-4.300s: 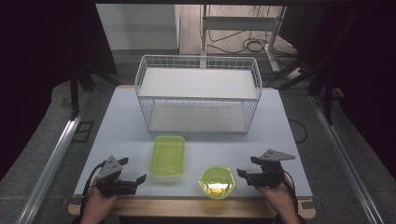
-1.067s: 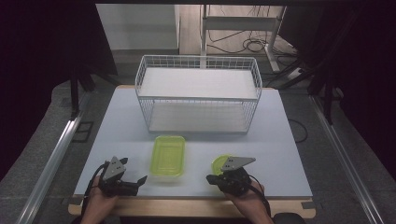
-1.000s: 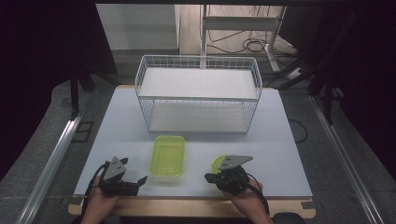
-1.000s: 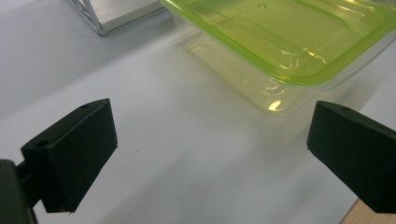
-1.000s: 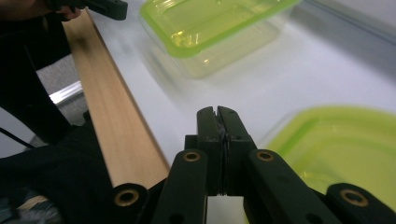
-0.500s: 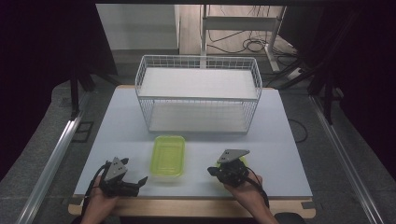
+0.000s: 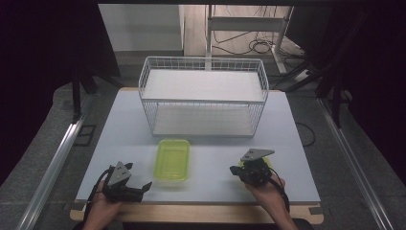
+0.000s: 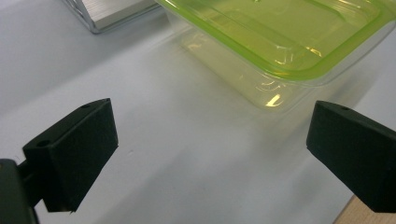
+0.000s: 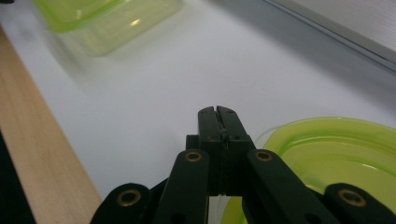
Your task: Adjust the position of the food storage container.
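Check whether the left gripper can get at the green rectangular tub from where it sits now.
Probably yes. The left gripper is open, aimed at the tub, and only bare white table lies between them. The right gripper is off to the other side, shut at the round green bowl.

Ahead of you the white wire basket (image 7: 203, 98) stands across the middle of the table (image 7: 124, 124), walling off the far half; its top is open, so you can only come in from above. Bare table runs on both sides of it and in a strip along its front. Nearer you, the rectangular green container (image 7: 173, 159) sits between your hands, just beside the left gripper (image 7: 141, 186). The round green bowl (image 9: 345, 158) lies under the right gripper (image 7: 234, 169), whose jaws are closed on its rim.
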Motion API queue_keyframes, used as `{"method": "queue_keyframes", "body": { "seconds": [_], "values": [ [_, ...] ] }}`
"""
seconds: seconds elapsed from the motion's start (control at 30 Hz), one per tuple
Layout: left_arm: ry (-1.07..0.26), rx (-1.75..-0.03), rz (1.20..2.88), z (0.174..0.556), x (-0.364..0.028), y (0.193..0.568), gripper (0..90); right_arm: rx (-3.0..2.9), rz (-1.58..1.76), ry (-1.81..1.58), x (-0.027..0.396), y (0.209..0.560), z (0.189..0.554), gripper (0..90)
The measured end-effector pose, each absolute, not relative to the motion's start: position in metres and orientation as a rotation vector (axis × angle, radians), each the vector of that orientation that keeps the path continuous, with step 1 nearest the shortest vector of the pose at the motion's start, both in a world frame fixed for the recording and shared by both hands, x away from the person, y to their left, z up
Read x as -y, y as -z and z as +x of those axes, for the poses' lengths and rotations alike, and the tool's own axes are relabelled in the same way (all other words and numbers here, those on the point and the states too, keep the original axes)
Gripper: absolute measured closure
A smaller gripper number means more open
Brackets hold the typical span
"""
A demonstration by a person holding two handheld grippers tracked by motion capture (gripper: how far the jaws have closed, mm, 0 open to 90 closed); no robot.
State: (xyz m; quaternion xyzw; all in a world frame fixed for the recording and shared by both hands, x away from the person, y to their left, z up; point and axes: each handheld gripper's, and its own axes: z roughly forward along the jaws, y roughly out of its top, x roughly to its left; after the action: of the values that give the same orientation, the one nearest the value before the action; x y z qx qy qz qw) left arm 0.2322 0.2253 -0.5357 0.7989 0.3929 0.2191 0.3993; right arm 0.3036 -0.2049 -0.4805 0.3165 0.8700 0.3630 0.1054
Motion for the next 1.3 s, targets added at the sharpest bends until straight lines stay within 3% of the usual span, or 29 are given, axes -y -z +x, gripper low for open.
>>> {"method": "queue_keyframes", "body": {
  "seconds": [0.6,0.93,1.03,1.3],
  "values": [
    [-0.562,-0.994,2.109,0.229,-0.217,0.535,6.1,-2.421,1.119,-1.053,0.266,0.477,0.323,89.5],
    [-0.533,-0.997,2.092,0.228,-0.221,0.532,15.6,-2.359,1.188,-1.039,0.288,0.476,0.327,88.6],
    [-0.487,-0.972,2.089,0.228,-0.222,0.531,24.5,-2.362,1.151,-1.056,0.283,0.475,0.323,88.7],
    [-0.390,-0.972,2.164,0.241,-0.224,0.533,77.1,-2.386,1.013,-1.081,0.266,0.475,0.314,89.7]
  ]
}}
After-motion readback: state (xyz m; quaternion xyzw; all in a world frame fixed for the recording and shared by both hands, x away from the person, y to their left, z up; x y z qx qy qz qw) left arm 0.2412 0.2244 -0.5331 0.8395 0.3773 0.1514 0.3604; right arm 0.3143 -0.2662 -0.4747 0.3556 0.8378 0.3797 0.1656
